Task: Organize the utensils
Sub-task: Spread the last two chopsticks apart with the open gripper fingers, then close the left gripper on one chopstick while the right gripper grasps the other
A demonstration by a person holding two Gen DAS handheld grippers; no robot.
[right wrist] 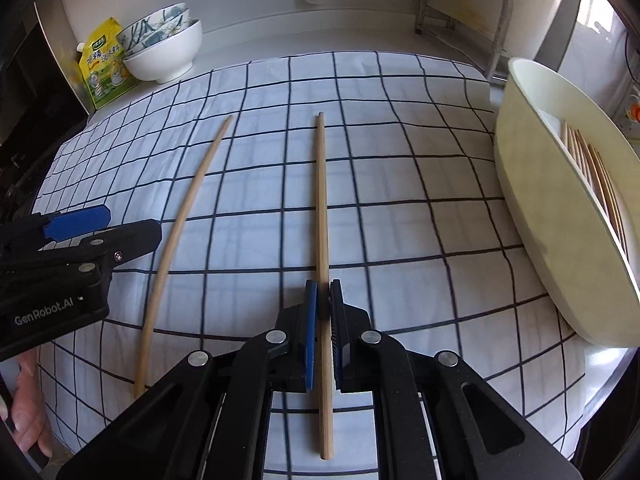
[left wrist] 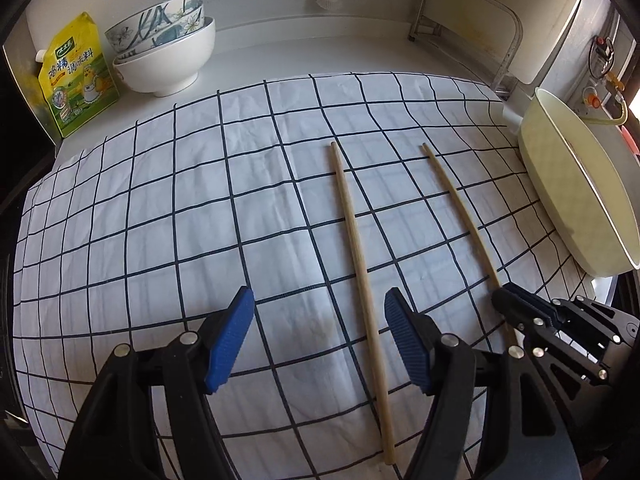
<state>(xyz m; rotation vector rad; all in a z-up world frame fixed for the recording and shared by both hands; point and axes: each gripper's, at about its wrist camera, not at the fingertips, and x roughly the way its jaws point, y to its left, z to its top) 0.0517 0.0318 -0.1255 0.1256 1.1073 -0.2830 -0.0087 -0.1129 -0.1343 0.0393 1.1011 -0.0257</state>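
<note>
Two wooden chopsticks lie on a white checked cloth [left wrist: 160,208]. My right gripper [right wrist: 323,292] is shut on the right chopstick [right wrist: 321,200] near its thick end; it also shows in the left wrist view [left wrist: 460,204], with the right gripper [left wrist: 516,304] at its near end. The left chopstick [left wrist: 356,240] lies free just inside my left gripper's right finger. My left gripper [left wrist: 320,320] is open and empty above the cloth; it shows at the left edge of the right wrist view [right wrist: 104,224], beside the free chopstick [right wrist: 180,220].
A cream oval tray [right wrist: 532,208] holding several chopsticks [right wrist: 600,184] stands at the cloth's right edge. Stacked bowls [left wrist: 168,52] and a yellow seasoning bag [left wrist: 76,76] stand at the back left. A metal rack [left wrist: 468,20] stands at the back right.
</note>
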